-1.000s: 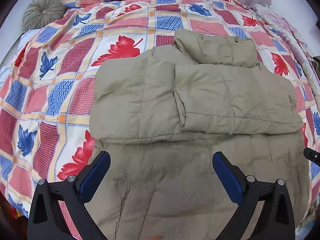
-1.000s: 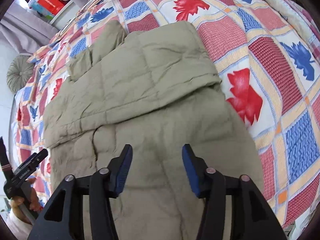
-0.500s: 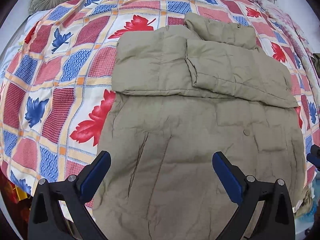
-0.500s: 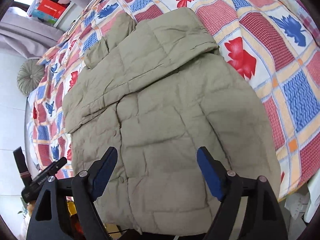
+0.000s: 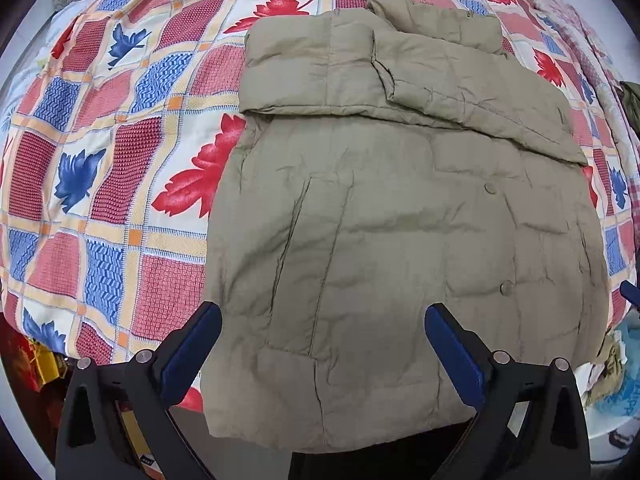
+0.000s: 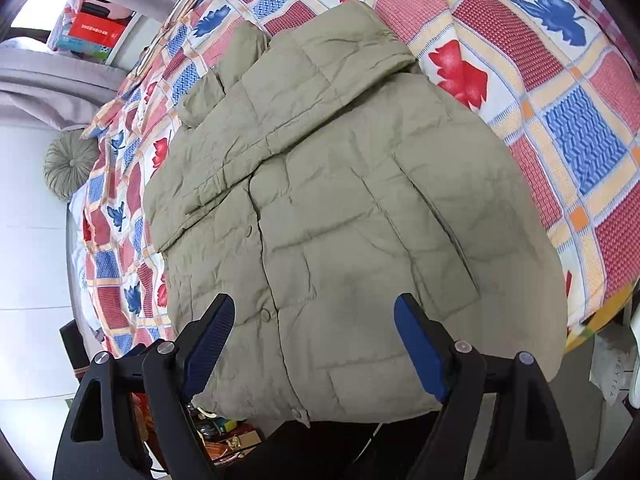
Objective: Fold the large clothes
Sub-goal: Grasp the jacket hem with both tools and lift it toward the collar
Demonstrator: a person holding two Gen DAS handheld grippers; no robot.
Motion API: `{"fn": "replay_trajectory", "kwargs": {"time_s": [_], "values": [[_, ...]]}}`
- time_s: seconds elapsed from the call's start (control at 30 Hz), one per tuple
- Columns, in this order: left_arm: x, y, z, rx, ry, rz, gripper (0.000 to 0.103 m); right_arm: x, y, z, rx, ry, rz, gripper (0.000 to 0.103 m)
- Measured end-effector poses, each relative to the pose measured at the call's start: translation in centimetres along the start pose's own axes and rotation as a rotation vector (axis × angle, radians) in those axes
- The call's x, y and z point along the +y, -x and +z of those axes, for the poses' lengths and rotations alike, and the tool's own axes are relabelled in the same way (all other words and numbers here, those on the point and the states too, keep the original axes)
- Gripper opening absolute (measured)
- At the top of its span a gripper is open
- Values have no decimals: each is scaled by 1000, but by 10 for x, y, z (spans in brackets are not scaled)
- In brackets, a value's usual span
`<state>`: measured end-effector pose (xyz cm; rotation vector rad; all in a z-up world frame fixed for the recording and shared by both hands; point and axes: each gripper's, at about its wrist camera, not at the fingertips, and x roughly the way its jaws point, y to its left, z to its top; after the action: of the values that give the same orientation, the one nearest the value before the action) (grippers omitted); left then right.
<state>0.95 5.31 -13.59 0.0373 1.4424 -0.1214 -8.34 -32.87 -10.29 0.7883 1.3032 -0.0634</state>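
An olive quilted jacket (image 5: 400, 232) lies flat on the bed, both sleeves folded across its chest and its hem hanging over the near edge of the mattress. The same jacket (image 6: 340, 216) fills the right wrist view, with its snap buttons showing down the front. My left gripper (image 5: 323, 344) hovers open above the hem, nothing between its blue pads. My right gripper (image 6: 314, 338) is likewise open over the hem, holding nothing. Neither gripper touches the fabric.
The bed wears a patchwork quilt (image 5: 100, 160) with red and blue leaves. A round grey cushion (image 6: 70, 164) sits near the head of the bed. Boxes (image 6: 92, 32) stand on a shelf behind. Clutter (image 6: 224, 436) lies on the floor below the bed edge.
Both grippers have pulled back toward the foot of the bed and risen, so the whole jacket and its hem now show. The right gripper's jaws have widened.
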Motion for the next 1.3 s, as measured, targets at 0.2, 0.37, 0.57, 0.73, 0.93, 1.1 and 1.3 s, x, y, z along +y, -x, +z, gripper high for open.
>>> {"fn": "replay_trajectory", "kwargs": {"time_s": [0.2, 0.37, 0.57, 0.73, 0.93, 1.1, 1.3], "values": [[4, -4, -17, 40, -17, -33, 102, -9, 7, -9, -31, -26, 9, 85], [19, -14, -38, 85, 23, -129, 102, -26, 12, -19, -43, -69, 36, 85], [52, -30, -70, 154, 138, -265, 102, -83, 2, -43, 63, -249, 75, 85], [86, -55, -100, 236, 299, -414, 102, -138, -10, -73, 97, -473, 140, 85], [109, -87, -134, 306, 481, -549, 102, -174, -36, -91, 121, -590, 161, 85], [95, -104, -148, 334, 518, -622, 102, -173, -66, -96, 165, -608, 188, 85], [69, -110, -137, 293, 528, -670, 101, -152, -78, -88, 172, -571, 241, 85]]}}
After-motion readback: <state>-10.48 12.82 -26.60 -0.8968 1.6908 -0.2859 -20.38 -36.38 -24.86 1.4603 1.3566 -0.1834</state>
